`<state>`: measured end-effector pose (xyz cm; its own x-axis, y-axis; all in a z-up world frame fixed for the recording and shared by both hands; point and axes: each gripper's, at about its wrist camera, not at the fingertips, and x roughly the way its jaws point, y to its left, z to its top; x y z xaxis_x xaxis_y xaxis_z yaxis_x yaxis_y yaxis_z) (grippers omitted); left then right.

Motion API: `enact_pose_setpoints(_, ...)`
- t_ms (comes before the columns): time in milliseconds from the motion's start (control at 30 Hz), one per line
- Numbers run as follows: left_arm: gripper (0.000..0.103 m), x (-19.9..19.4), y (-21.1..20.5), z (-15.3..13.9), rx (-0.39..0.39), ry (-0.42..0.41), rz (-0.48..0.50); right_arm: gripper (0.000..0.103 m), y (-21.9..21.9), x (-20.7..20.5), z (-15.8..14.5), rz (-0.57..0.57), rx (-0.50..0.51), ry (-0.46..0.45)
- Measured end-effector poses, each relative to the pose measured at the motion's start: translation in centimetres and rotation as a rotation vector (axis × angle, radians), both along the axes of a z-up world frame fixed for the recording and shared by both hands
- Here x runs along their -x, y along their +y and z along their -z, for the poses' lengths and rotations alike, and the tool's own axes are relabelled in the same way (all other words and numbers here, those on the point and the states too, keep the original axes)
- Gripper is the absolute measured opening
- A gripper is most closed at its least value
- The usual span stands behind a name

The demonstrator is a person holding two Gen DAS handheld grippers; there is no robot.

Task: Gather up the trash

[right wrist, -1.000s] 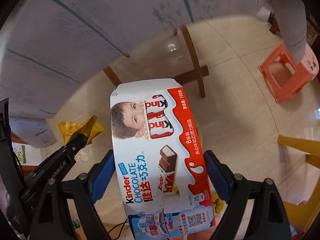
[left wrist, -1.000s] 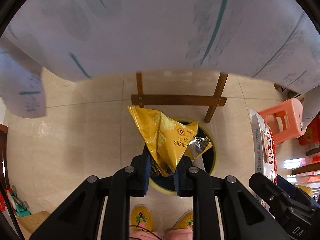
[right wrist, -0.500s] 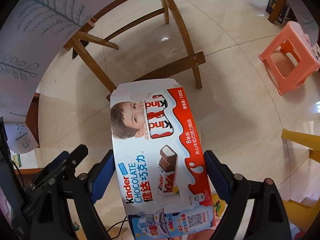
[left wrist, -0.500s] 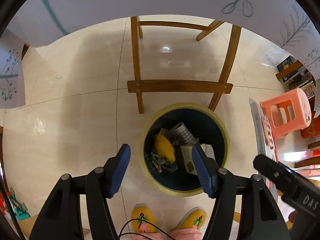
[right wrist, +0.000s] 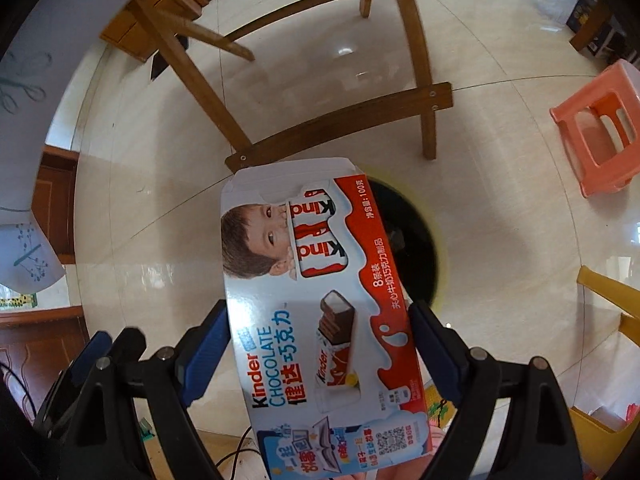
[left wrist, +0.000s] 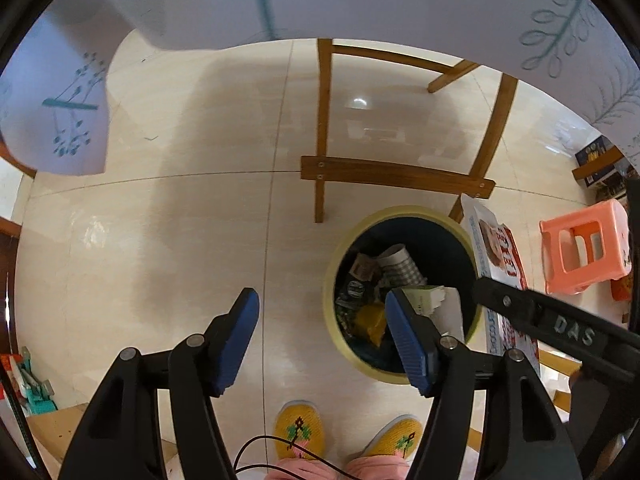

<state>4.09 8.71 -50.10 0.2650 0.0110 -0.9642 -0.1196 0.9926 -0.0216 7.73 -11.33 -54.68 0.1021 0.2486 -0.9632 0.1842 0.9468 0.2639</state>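
Note:
A round bin with a pale yellow rim (left wrist: pixel 352 236) stands on the floor beside a chair; its dark inside holds several wrappers, a checked cup (left wrist: pixel 400 266) and the yellow snack bag (left wrist: pixel 370 320). My left gripper (left wrist: pixel 322 330) hangs open above the floor just left of the bin, nothing between its blue pads. My right gripper (right wrist: pixel 318 332) is shut on a white and red Kinder chocolate box (right wrist: pixel 316 288), held flat over the bin (right wrist: pixel 424 240), which the box mostly hides. That box (left wrist: pixel 500 256) also shows edge-on at the bin's right side in the left wrist view.
A wooden chair (left wrist: pixel 396 176) straddles the floor just beyond the bin. An orange plastic stool (left wrist: pixel 584 252) stands to the right. A white tablecloth with teal leaf print (left wrist: pixel 360 0) hangs overhead. A person's yellow slippers (left wrist: pixel 298 432) are at the bottom edge. A yellow chair (right wrist: pixel 608 292) is right.
The left gripper opened and let the yellow snack bag drop into the bin, then shifted left. Both grippers sank from under the tablecloth toward the floor; the right keeps the box.

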Motion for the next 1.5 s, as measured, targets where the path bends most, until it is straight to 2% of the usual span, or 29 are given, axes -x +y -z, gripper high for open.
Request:
enact_pose_setpoints(167,0.064,0.1,1.6,-0.3,-0.003,-0.008,-0.042,0.089,1.6,-0.6,0.6,-0.045,0.008,0.0)
enact_pose_setpoints(267,0.064,0.0,2.2,-0.7,-0.003,-0.021,-0.06,0.097,2.2,-0.7,0.2,-0.067,0.019,-0.029)
enact_pose_setpoints(467,0.064,0.1,2.4,-1.3,-0.007,-0.047,-0.077,0.097,2.7,-0.9,0.0,-0.091,0.022,-0.029)
enact_pose_setpoints(667,0.064,0.5,2.1,-2.4,-0.004,-0.062,-0.087,0.097,2.5,-0.3,-1.4,-0.096,0.013,-0.049)
enact_pose_setpoints(767,0.064,0.8,2.0,-3.9,-0.004,-0.08,-0.086,0.097,2.5,0.0,-2.9,-0.104,0.016,-0.073)
enact_pose_setpoints(900,0.064,1.1,1.8,-6.2,-0.006,-0.101,-0.083,0.097,2.3,0.7,-5.6,-0.106,0.011,-0.109)
enact_pose_setpoints(1067,0.074,1.6,1.5,-10.1,-0.017,-0.116,-0.082,0.097,1.3,2.0,-10.7,-0.094,0.014,-0.156)
enact_pose_setpoints(1167,0.08,2.1,1.1,-13.7,-0.024,-0.129,-0.09,0.097,0.6,2.9,-14.1,-0.098,0.011,-0.177)
enact_pose_setpoints(1400,0.085,3.5,-0.4,-21.8,-0.027,-0.156,-0.078,0.097,-0.9,4.6,-23.4,-0.126,0.013,-0.234)
enact_pose_setpoints(1500,0.093,4.0,-0.8,-25.4,-0.028,-0.168,-0.066,0.097,-1.4,5.3,-27.0,-0.138,0.018,-0.264)
